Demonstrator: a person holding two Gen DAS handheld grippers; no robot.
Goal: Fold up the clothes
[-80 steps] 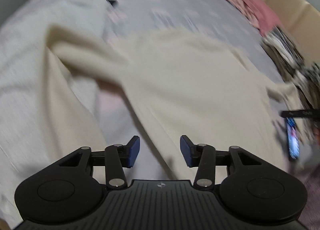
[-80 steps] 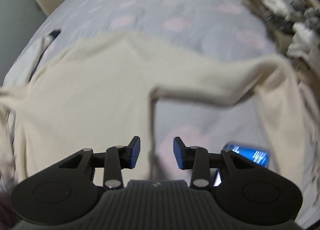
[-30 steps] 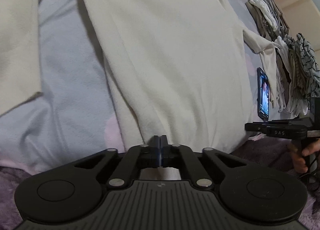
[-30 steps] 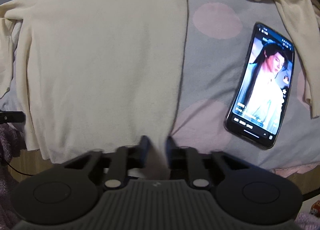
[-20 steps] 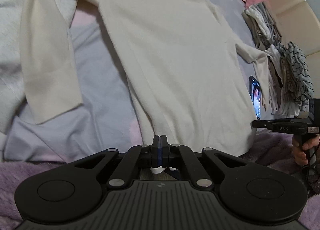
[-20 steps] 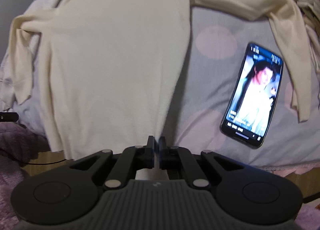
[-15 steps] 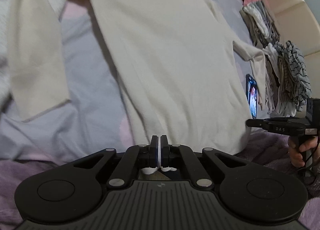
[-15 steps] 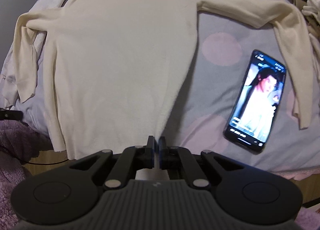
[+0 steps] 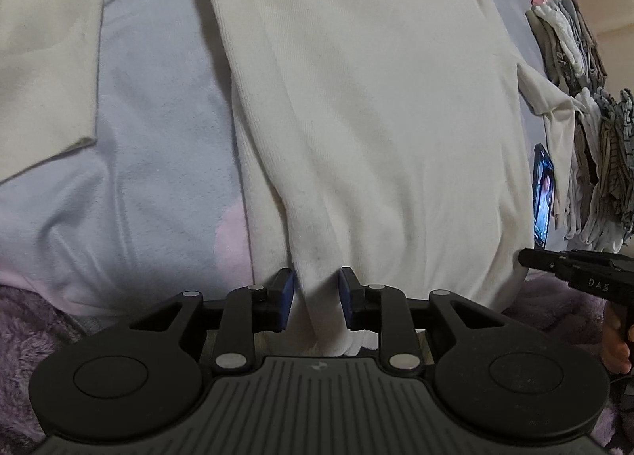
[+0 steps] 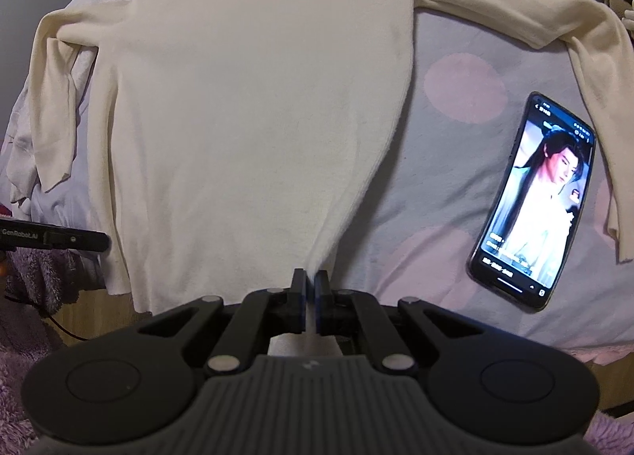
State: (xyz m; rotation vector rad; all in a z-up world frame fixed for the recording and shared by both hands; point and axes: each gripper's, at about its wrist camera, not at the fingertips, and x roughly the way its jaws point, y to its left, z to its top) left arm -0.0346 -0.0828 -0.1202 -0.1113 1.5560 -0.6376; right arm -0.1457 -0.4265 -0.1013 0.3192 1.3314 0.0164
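Left gripper [image 9: 315,298] sits with its 2 blue-padded fingers apart, a fold of the cream sweater [image 9: 372,98] hem lying loose in the gap between them. Right gripper [image 10: 311,288] is pinched together on the other hem corner, cloth caught between the pads. The sweater [image 10: 253,106] lies flat and front-up across the bed sheet [image 10: 447,161], grey-lilac with pink dots, hem toward both cameras. Its 2 sleeves are spread: one sleeve [image 10: 586,58] bends down past a lit phone [image 10: 535,201] lying on the sheet, apart from the sweater body; the other sleeve [image 10: 53,98] hangs down the far side. A pile of clothes [image 9: 590,161] sits just beyond the phone [image 9: 543,197].
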